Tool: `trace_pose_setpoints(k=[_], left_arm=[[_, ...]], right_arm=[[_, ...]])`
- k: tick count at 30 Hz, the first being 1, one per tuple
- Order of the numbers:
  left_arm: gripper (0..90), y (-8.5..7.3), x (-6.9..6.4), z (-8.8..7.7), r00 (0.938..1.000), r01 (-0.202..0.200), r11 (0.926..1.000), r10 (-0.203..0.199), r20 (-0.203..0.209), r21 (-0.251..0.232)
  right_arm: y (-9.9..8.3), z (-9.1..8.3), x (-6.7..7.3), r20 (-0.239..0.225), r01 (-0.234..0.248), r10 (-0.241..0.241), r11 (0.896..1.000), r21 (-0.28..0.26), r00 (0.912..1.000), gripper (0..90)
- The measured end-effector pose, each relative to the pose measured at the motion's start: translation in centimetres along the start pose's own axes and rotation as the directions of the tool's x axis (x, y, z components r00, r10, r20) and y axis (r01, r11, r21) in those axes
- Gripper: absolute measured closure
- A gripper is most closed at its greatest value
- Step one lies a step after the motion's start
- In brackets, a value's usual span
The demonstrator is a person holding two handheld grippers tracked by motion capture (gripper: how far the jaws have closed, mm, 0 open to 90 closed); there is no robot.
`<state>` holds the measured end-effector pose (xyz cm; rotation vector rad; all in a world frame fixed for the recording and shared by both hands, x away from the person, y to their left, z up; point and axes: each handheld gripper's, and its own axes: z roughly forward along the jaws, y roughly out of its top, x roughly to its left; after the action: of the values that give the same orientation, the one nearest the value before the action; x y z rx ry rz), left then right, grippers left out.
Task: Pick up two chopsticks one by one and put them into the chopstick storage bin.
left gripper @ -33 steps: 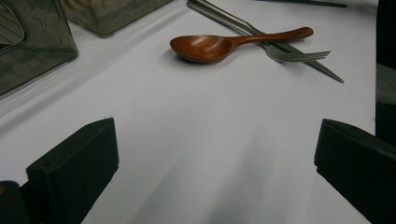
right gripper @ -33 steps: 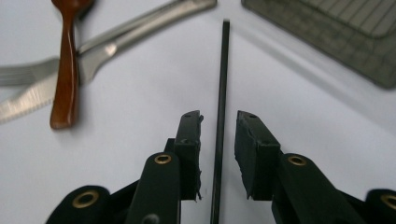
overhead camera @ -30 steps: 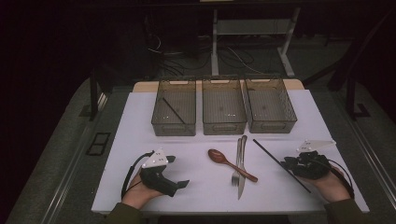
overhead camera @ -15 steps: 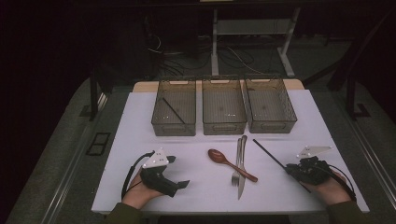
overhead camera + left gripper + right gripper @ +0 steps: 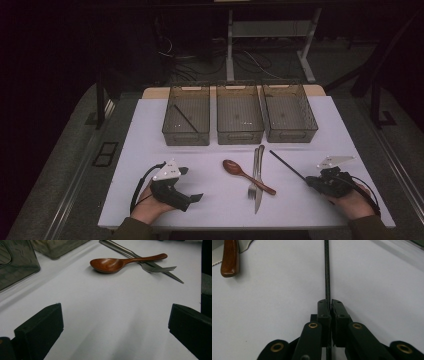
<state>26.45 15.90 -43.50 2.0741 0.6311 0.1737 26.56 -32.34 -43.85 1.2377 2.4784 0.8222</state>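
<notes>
Two black jaws of the right gripper (image 5: 329, 305) have just been closing and now pinch a thin black stick (image 5: 326, 270) near its end. The stick is straight, dark and slim, lying flat on the white table (image 5: 150, 150), running from the jaws up toward the right-hand basket (image 5: 290, 112). Left of it lie a knife (image 5: 259, 180), fork (image 5: 253, 175) and wooden spoon (image 5: 235, 168). The left gripper (image 5: 192, 199) rests wide open, holding nothing.

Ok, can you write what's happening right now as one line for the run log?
right claw: just closed, shut on thin black stick | left claw: open, holding nothing | brown wooden spoon: on white table
</notes>
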Motion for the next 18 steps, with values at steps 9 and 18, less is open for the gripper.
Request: trace_pose_setpoints(k=[9,18], left_arm=[[0.0,-0.1,0.1,-0.1,1.0000,0.003,1.0000,-0.003,0.000,0.000],[0.0,-0.1,0.3,0.0,1.0000,0.003,1.0000,-0.003,-0.001,0.001]], right_arm=[[0.0,-1.3,-0.7,-0.028,-0.036,0.034,0.997,-0.074,0.9990,86.3],[0.2,-3.2,-1.1,-0.072,-0.061,0.050,0.985,-0.164,0.9961,86.3]])
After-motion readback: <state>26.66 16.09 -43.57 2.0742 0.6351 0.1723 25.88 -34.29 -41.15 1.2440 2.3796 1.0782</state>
